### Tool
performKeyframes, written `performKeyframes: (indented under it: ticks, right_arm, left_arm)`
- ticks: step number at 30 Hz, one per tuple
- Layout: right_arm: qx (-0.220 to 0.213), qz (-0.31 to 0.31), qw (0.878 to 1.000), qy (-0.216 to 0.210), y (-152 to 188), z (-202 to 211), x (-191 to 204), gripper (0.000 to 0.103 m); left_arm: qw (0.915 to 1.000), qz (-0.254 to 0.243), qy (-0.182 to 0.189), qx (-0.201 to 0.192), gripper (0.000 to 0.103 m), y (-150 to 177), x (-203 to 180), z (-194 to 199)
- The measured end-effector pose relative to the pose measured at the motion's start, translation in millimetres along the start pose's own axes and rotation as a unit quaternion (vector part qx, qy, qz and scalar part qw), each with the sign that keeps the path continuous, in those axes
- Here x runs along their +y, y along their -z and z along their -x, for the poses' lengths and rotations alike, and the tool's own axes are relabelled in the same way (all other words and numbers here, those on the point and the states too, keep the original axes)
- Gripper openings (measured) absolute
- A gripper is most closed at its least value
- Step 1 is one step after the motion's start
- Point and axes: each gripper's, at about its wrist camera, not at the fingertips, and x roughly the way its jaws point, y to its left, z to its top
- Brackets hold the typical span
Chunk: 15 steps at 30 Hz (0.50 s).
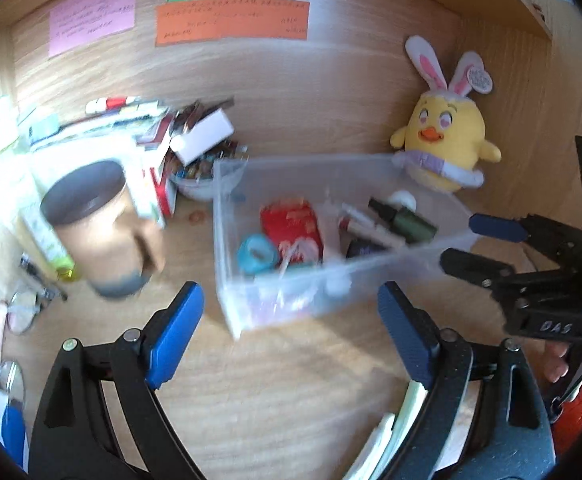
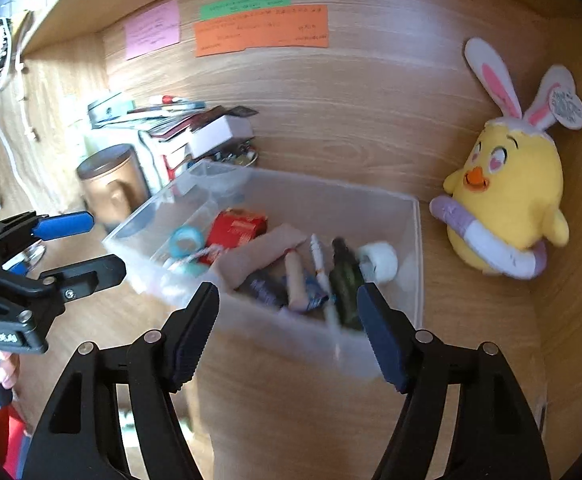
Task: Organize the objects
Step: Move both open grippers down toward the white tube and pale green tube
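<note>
A clear plastic bin [image 1: 227, 264] sits on the wooden desk and also shows in the right wrist view [image 2: 415, 240]. It holds a red packet [image 1: 291, 220], a blue tape roll [image 1: 256, 254], a dark green bottle [image 1: 405, 218], pens and a white roll [image 2: 379, 260]. My left gripper [image 1: 291, 320] is open and empty just before the bin's near wall. My right gripper [image 2: 287, 320] is open and empty at the bin's near right corner. Each gripper shows in the other's view, the right [image 1: 475, 244] and the left [image 2: 79, 244].
A yellow chick plush with bunny ears [image 1: 443, 148] leans on the back wall right of the bin. A brown lidded mug [image 1: 99, 224] stands to the left. A pile of books and boxes [image 1: 151, 140] lies behind it. Glasses [image 1: 23, 312] lie at far left.
</note>
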Motion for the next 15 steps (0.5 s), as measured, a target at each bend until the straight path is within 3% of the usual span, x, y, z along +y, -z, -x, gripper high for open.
performKeyframes:
  ticks: [9,15]
  right_arm:
    - [0.047,-0.025,0.998,-0.045,56,3,25,0.068]
    - [0.085,-0.036,0.993,-0.077,82,-4,44,0.068]
  left_arm:
    - [0.9983,-0.011,0.007,0.056,0.089,58,-4,5]
    - [0.9972,-0.031,0.004,0.068,0.089,86,-9,16]
